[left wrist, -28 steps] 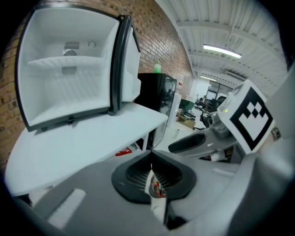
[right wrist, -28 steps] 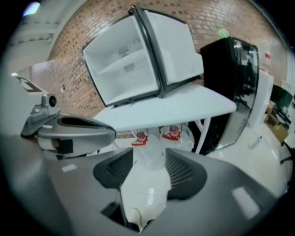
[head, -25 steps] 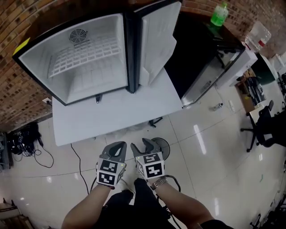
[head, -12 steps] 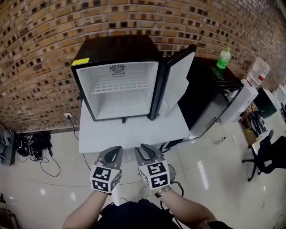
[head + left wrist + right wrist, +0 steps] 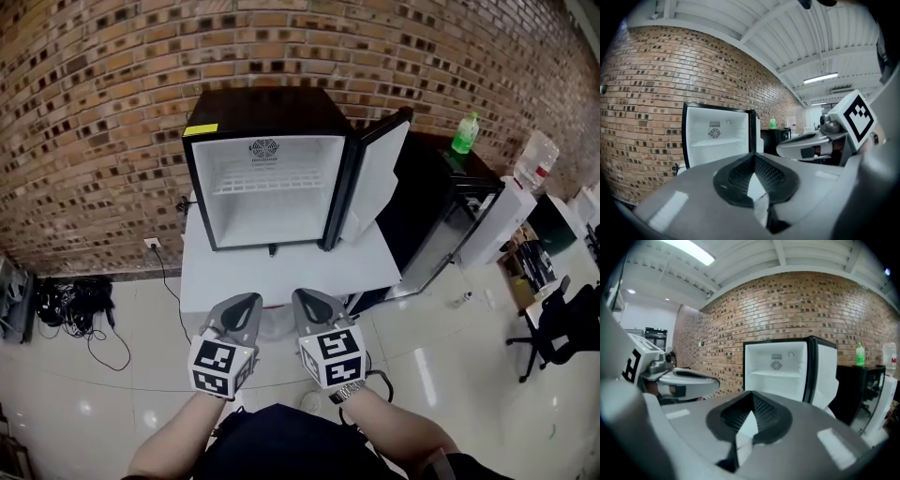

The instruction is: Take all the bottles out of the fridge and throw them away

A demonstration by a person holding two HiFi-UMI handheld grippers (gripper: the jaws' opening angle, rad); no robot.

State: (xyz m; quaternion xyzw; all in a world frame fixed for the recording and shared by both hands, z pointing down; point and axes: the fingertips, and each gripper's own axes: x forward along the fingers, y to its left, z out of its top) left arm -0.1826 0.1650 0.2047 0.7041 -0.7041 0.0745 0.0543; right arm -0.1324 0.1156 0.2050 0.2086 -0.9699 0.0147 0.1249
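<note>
The small black fridge (image 5: 267,187) stands open on a white table (image 5: 281,272), its door (image 5: 375,183) swung to the right. Its white inside and wire shelf hold no bottle that I can see. A green bottle (image 5: 464,134) stands upright on the black cabinet to the fridge's right; it also shows as the green bottle (image 5: 860,354) in the right gripper view. My left gripper (image 5: 246,302) and right gripper (image 5: 302,295) hover side by side before the table, both shut and empty. The right jaws have just been closing on nothing.
The black cabinet (image 5: 441,197) stands right of the table with a clear plastic jug (image 5: 536,161) beyond it. Cables (image 5: 66,300) lie on the tiled floor at the left. An office chair (image 5: 562,319) is at the far right. A brick wall backs the fridge.
Both grippers have risen and now point level at the fridge, and the head view has lifted with them. The right jaws went from apart to shut. The left stayed shut.
</note>
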